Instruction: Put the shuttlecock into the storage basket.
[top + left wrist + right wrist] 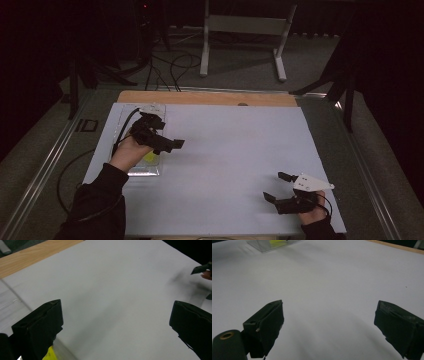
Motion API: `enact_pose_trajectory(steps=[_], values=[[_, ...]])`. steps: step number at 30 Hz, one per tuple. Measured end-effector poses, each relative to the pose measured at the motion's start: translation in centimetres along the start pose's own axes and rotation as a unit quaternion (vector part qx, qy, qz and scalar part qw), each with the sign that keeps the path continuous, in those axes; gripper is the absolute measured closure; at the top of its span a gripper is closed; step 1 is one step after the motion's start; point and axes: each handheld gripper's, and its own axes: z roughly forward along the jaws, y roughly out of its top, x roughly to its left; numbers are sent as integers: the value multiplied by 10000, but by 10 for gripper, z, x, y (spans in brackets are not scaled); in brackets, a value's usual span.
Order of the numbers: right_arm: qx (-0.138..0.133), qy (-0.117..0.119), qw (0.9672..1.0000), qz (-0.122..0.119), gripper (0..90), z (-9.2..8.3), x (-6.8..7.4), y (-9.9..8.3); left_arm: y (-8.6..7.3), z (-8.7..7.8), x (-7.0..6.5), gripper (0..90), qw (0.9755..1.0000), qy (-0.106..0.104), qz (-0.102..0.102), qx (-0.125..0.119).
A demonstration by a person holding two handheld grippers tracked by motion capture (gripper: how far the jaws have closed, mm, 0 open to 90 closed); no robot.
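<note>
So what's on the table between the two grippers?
Nothing: in the high view, bare white sheet lies between the left hand-held gripper and the right hand-held gripper.

Black sleeves both arms; black grippers w/ blocky jaws, trailing cables; grey plate on right.

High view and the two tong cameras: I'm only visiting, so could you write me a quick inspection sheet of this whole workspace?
Surface: white sheet over a wooden table.
Job's things: clear plastic case with something yellow inside, at the sheet's left edge.
Clutter: nothing seen.
Tongs: left tongs open, above the case; right tongs open, near the front right corner, holding nothing.
Cables: black cable loops off the left side; more on the floor.
Surroundings: dark room, white stand behind the table.
</note>
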Motion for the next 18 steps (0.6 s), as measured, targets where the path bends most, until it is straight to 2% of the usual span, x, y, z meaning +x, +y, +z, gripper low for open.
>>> enact_pose_trajectory(steps=[1,2,3,5,7,18], values=[[2,-1,10000,-12,91,0,0,0,0,0,0,0,10000,0,0,0],[5,-1,10000,-10,91,0,0,0,1,3,-6,0,9996,-137,130,-195],[10,-2,10000,-4,91,0,1,0,1,3,-6,0,9996,-137,130,-195],[7,5,10000,-2,91,0,1,0,2,7,-13,0,9990,-338,240,-191],[2,5,10000,-3,91,0,0,0,3,10,-19,0,9984,-426,312,-187],[-12,29,10000,7,91,0,1,1,2,27,-44,0,9931,-952,656,-208]])
